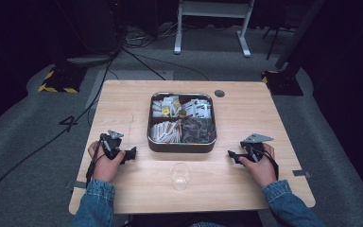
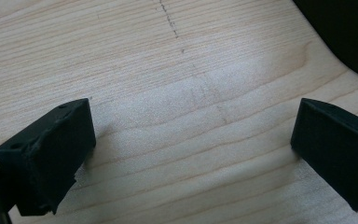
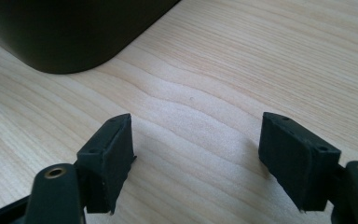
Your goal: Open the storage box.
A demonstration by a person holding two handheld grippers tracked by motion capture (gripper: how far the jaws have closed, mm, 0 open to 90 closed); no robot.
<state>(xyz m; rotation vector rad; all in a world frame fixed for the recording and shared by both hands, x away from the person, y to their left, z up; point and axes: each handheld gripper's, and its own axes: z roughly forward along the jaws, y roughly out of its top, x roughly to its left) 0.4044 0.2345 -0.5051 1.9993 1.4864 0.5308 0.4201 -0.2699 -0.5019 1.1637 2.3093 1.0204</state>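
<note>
Light wood surface (image 1: 123,101) on grey carpet, dark room, cables on the floor behind. Metal tin (image 1: 182,145) of sorted packets sits centre; clear glass (image 1: 180,176) stands near the front edge, between the hands. Left claw (image 1: 131,154) and right claw (image 1: 231,155) rest on the wood either side of the tin, both agape, nothing between them.

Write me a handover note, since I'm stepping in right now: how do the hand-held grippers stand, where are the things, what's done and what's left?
Left hand-held gripper: open, holding nothing, resting on the table left of the tin.
Right hand-held gripper: open, holding nothing, right of the tin.
Tin: mid-table, four compartments full of packets.
Clear glass: upright and apparently empty, in front of the tin, between the hands.
Done: nothing visibly moved.
Left: likely fetching a packet toward the glass; that's a guess.
</note>
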